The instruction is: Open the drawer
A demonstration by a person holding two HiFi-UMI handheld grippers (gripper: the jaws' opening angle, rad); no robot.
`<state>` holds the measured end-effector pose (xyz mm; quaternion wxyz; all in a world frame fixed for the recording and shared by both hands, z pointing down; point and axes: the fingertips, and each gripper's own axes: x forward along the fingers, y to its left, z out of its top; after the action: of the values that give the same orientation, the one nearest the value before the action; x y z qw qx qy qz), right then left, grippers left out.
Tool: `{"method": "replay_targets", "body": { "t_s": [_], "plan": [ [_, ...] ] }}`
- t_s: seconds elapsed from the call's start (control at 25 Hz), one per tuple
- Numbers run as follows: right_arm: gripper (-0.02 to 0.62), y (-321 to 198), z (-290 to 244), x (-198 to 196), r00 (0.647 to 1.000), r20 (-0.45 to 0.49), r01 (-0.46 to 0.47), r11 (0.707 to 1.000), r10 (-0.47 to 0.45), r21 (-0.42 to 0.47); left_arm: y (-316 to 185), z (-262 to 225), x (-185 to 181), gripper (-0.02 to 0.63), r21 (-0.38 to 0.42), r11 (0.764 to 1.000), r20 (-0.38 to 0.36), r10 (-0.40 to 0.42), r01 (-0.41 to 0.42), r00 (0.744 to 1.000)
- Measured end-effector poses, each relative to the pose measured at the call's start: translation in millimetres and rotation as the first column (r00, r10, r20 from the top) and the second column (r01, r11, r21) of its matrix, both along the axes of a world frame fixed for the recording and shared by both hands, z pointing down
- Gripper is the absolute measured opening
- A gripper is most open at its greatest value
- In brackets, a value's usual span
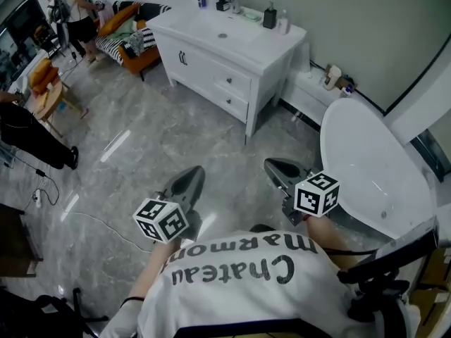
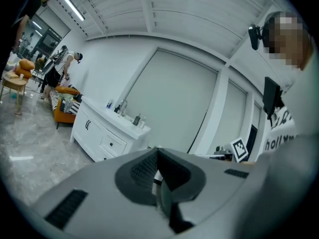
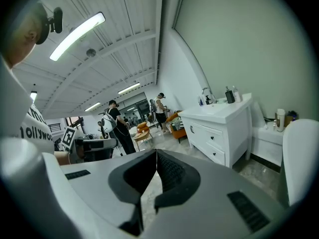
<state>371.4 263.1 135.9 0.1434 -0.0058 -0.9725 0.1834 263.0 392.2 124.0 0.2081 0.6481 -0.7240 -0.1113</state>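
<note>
The left gripper (image 1: 190,178) and the right gripper (image 1: 276,166) are both clenched on nothing. Each one's own view shows its jaws pressed tip to tip, with only floor and room beyond. In the head view they hang side by side over the grey marble-look floor (image 1: 141,153), pointing toward twelve o'clock.

By my reading, the task has not properly begun. The white vanity cabinet with a sink in its top (image 1: 211,48) stands well apart, at about twelve o'clock from the grippers. Two white drawers are stacked in the right part of its front, the upper drawer (image 1: 233,82) and the lower drawer (image 1: 230,104), and both sit flush and closed. What is left is to close the distance, open one pair of jaws, take a small dark drawer knob (image 1: 227,81) and pull.

Which drawer is meant cannot be told. The white bathtub (image 1: 366,164) at three o'clock is cut off by the frame edge. The person's white printed shirt (image 1: 239,287) at six o'clock covers the floor below. The knobs are too small to show their shape.
</note>
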Motion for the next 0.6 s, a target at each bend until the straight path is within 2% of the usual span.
{"method": "replay_targets", "body": {
  "t_s": [0.12,0.32,0.44,0.52,0.6],
  "plan": [
    [0.012,-3.1,-2.1,-16.8,1.000,-0.018,-0.007,1.000,0.007,0.000,-2.9,-3.3,-15.4,-0.003,0.014,1.000,-0.009,0.001,0.000,1.000],
    [0.012,-21.6,3.5,-48.1,0.999,-0.039,-0.037,0.999,0.036,-0.030,-23.9,6.1,-33.9,-0.003,-0.026,0.998,-0.003,0.058,-0.058,0.998],
    [0.012,-33.6,14.8,-70.2,0.997,-0.066,-0.039,0.997,0.034,-0.069,-45.0,3.9,-53.4,-0.003,0.003,0.997,0.009,0.083,-0.083,0.997],
    [0.012,-40.4,24.8,-87.1,0.996,-0.087,-0.016,0.998,0.011,-0.062,-58.2,3.9,-70.4,-0.003,0.025,0.996,0.044,0.087,-0.088,0.995],
    [0.012,-52.8,35.0,-108.5,0.995,-0.096,-0.002,0.999,-0.003,-0.051,-72.8,9.0,-90.2,-0.004,0.025,0.995,0.047,0.097,-0.099,0.994]
  ]
}}
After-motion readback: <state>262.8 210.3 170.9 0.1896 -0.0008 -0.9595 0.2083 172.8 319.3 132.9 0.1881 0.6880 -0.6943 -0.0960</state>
